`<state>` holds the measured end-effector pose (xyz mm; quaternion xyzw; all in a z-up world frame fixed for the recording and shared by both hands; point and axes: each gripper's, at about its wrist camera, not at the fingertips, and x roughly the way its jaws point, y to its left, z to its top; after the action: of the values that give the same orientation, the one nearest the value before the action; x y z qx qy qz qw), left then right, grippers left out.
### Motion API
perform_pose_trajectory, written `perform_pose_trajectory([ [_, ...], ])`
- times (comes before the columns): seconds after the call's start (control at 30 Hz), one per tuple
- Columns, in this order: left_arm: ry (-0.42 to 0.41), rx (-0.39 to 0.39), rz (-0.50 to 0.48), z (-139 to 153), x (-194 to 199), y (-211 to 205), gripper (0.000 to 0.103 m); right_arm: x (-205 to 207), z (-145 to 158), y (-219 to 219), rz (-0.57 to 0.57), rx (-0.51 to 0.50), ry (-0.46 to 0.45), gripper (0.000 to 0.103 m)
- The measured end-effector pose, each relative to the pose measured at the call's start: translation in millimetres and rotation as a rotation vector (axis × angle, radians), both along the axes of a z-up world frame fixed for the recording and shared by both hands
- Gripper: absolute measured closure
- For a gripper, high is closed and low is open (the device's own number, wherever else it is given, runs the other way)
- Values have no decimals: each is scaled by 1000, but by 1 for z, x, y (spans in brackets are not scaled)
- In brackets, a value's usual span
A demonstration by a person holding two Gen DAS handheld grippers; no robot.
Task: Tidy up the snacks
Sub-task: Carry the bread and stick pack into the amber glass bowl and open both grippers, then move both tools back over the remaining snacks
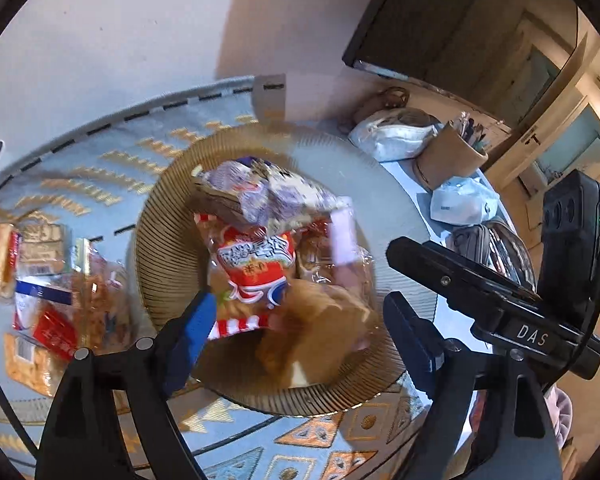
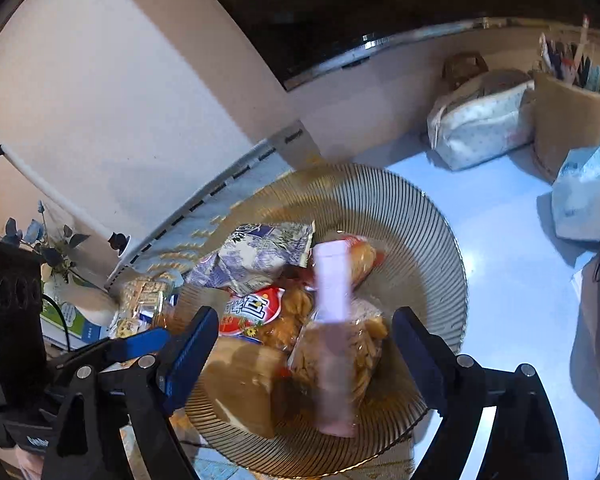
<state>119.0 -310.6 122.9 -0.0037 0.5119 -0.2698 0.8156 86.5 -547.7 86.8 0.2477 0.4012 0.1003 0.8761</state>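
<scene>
Snack packets sit heaped on the ribbed amber glass plate (image 1: 168, 216) at table centre — red-and-white packet (image 1: 256, 276) on top of the pile, purple-printed packet (image 1: 260, 188) at the far side, pale pink packet (image 2: 332, 312) to the right. More loose packets (image 1: 48, 280) lie off the plate to the left on the patterned mat (image 1: 100, 168). Left gripper (image 1: 300, 320) and right gripper (image 2: 304, 344) both hover over the plate, released, jaws spread, nothing between the pads — looks like a drop-off step just finishing. Next move likely calls for swinging left to the loose packets and closing on one. Pen holder (image 2: 568, 128) and white pouch (image 2: 480, 124) stand far right.
</scene>
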Motion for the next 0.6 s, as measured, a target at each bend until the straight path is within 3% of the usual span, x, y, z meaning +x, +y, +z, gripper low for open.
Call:
perform_pose_trajectory([
  [0.23, -29, 53, 20, -1, -3, 17, 18, 2, 7, 14, 4, 15, -6, 16],
  [0.6, -52, 27, 128, 12, 3, 85, 18, 5, 31, 70, 95, 57, -98, 16],
])
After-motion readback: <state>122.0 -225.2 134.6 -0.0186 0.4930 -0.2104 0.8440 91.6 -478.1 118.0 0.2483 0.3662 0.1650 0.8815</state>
